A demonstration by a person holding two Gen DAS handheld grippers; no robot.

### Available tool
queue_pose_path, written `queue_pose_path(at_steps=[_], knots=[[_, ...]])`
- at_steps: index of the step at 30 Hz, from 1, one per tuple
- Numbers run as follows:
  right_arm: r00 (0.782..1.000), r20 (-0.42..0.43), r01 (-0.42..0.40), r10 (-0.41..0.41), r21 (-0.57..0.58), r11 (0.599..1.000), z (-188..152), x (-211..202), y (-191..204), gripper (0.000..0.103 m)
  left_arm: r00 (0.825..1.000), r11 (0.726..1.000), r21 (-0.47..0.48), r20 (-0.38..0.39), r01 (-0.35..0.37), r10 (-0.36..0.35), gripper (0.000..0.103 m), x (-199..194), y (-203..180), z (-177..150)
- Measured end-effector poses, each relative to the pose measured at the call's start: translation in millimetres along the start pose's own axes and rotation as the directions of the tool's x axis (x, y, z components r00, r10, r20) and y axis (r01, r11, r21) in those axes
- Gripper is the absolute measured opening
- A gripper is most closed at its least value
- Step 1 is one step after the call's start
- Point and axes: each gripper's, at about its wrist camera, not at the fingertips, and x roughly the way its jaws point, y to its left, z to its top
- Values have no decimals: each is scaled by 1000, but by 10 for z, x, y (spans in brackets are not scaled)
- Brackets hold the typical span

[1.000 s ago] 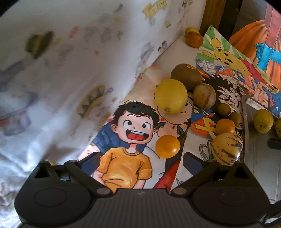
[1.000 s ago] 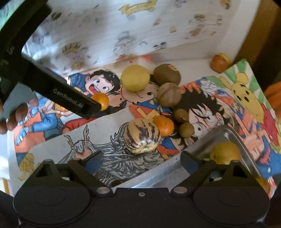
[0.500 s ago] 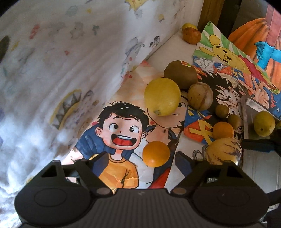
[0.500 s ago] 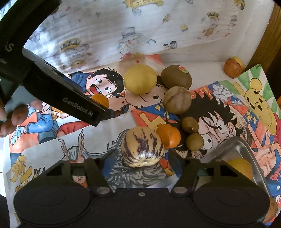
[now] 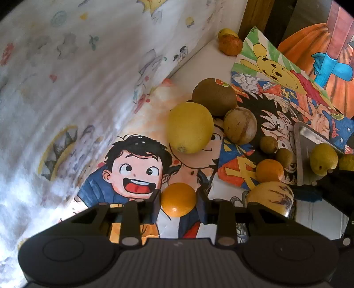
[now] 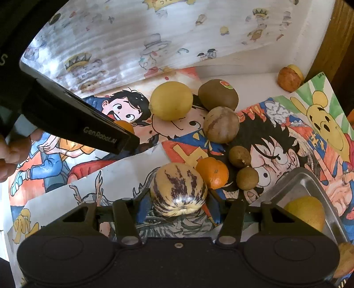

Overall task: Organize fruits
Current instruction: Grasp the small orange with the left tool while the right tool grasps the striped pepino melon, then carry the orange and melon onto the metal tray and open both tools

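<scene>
My left gripper (image 5: 178, 202) is shut on a small orange (image 5: 178, 200) on the cartoon-printed table. My right gripper (image 6: 178, 199) is shut on a cream melon with purple stripes (image 6: 178, 192), which also shows in the left wrist view (image 5: 271, 198). Beyond them lie a large yellow lemon (image 5: 189, 127), a brown kiwi (image 5: 214, 96), a round tan fruit (image 5: 240, 125), two small brown fruits (image 6: 239, 156) and a tangerine (image 6: 212, 172). A metal tray (image 6: 294, 188) at the right holds a yellow fruit (image 6: 305, 212).
A white printed cloth wall (image 5: 77, 77) rises along the left. A reddish fruit (image 6: 288, 79) sits in the far corner by a wooden post (image 5: 254, 17). The left gripper's body (image 6: 73, 124) crosses the right wrist view at the left.
Both grippers moved forward and down and closed: the left one onto the small orange, the right one onto the striped melon.
</scene>
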Motion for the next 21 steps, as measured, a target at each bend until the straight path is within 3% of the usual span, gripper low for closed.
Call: queue_pose_path(at_steps=[10, 17, 21], knots=[[999, 20, -35, 33, 150, 988, -188, -184, 149, 54, 999, 998, -63, -19, -28, 26, 37, -94, 45, -139], [997, 38, -72, 65, 241, 968, -323, -380, 284, 54, 999, 997, -77, -44, -8, 5, 37, -242, 119, -347], [998, 52, -51, 38, 278, 959, -397, -529, 313, 54, 998, 998, -61, -63, 8, -12, 37, -313, 126, -443]])
